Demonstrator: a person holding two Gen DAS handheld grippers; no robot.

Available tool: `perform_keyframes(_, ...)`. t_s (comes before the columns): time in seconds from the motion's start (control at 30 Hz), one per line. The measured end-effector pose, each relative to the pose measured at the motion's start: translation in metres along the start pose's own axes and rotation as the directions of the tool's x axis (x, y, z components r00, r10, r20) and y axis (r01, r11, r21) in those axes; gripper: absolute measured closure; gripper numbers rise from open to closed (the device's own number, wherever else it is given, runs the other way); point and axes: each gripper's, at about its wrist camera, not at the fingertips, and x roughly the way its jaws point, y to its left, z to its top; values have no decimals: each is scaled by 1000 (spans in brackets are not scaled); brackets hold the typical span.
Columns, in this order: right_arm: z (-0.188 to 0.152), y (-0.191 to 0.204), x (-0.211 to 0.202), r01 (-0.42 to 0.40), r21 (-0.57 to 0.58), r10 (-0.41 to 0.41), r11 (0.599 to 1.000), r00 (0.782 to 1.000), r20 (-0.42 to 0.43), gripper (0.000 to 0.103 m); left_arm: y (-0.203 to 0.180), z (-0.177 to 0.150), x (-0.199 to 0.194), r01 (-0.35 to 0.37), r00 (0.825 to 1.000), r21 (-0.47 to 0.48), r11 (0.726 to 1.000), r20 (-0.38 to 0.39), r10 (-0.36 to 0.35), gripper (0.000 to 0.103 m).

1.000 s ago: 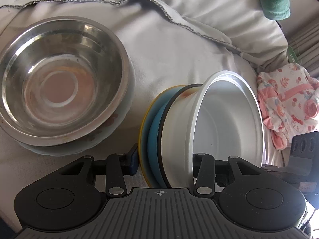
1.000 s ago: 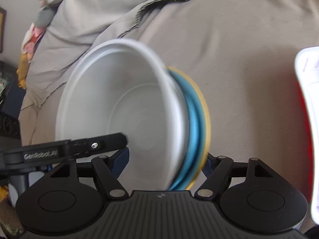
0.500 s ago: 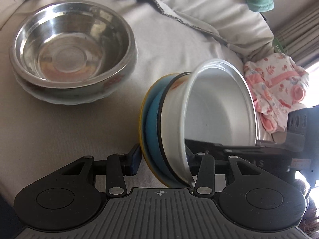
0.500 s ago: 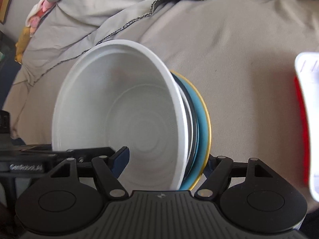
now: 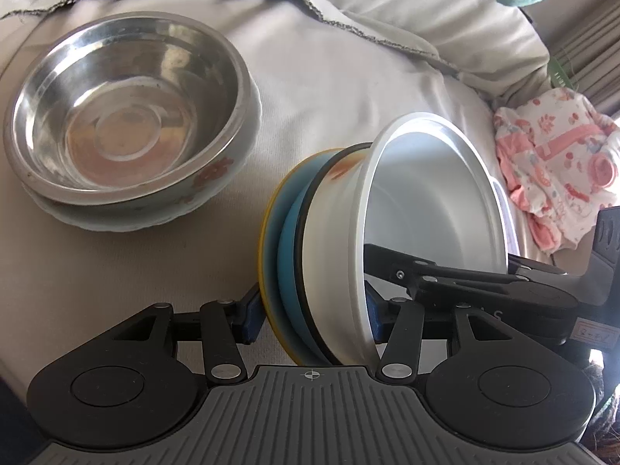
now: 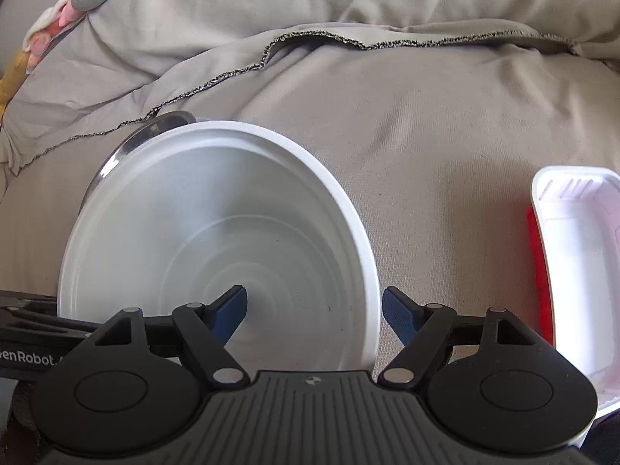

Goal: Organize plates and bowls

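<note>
A: What takes up most of the view?

B: A grey blanket (image 5: 348,89) spread over a soft surface, with a dark stitched hem. On it, at the left of the left wrist view, a steel bowl (image 5: 124,116) sits nested in a pale floral bowl (image 5: 162,209).

A: And the stack?

B: It is tipped on edge just to the right of those bowls: a white bowl (image 5: 426,209) with its mouth turned sideways, backed by a blue plate (image 5: 288,248) and a yellow plate (image 5: 267,240). The left gripper (image 5: 312,316) pinches that stack, one blue pad against the yellow plate, the other inside the white bowl's rim.

A: The right one?

B: The right gripper (image 6: 314,312) has its fingers spread; its left pad is inside the white bowl (image 6: 217,240), its right pad outside the rim, not visibly touching.

A: Anything smaller?

B: A white foam tray (image 6: 581,271) at the right, and pink patterned cloth (image 5: 550,166) near the blanket's edge.
</note>
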Motion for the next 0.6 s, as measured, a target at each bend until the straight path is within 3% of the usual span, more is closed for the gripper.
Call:
perform_keyframes(0.37,-7,-22,7,-128,114,135,985,989,-59,26,1,4,4,13,1000,-20,1000,-12,-13,49)
perform_keyframes(0.5,-8,-22,9,-182,151,196,972,977,-81,35,11,9,5,49,998,-36,998,-34,-50,49)
perform_keyframes(0.6,-9,-16,7,-163,153,177,975,981,-80,35,14,13,5,62,997,-29,998,-54,-63,49)
